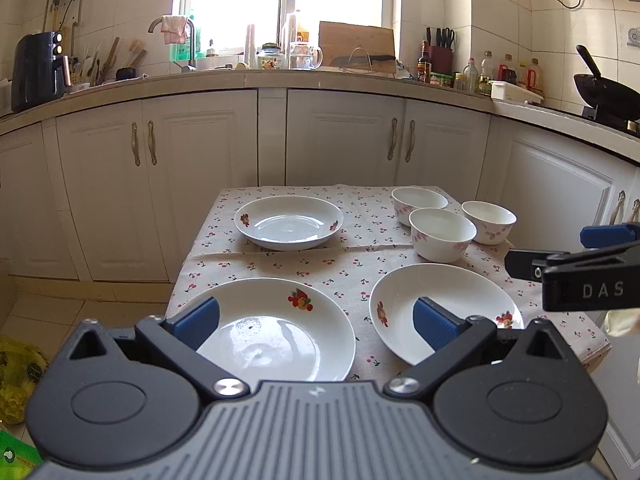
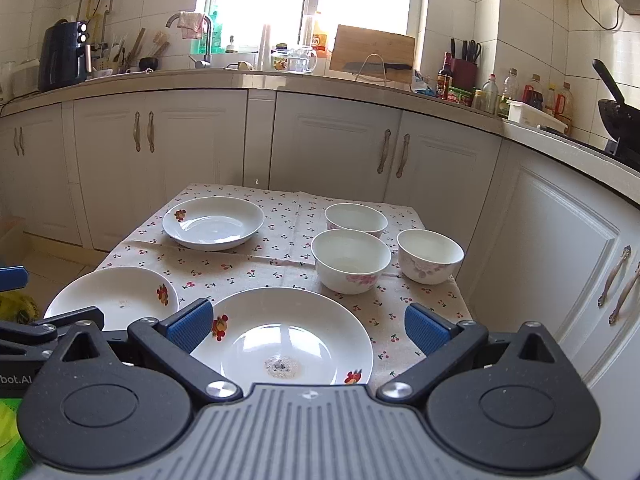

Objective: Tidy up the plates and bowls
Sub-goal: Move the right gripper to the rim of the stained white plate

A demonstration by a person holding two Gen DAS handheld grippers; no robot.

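Observation:
Three white plates with fruit prints lie on a small table with a cherry-print cloth (image 1: 288, 268): one far left (image 1: 288, 222) (image 2: 213, 223), one near left (image 1: 276, 330) (image 2: 116, 296), one near right (image 1: 444, 312) (image 2: 288, 336). Three white bowls with pink flowers stand at the far right (image 1: 442, 234) (image 1: 418, 204) (image 1: 489, 222) (image 2: 351, 260) (image 2: 355, 219) (image 2: 430, 255). My left gripper (image 1: 316, 320) is open and empty above the near-left plate. My right gripper (image 2: 306, 326) is open and empty above the near-right plate; it also shows at the right edge of the left wrist view (image 1: 576, 268).
White kitchen cabinets (image 1: 200, 168) stand close behind the table and along its right side (image 2: 560, 264). The counter above holds a sink tap, jars, bottles, a knife block and a black wok (image 1: 604, 92). A yellow-green bag (image 1: 16, 376) lies on the floor at the left.

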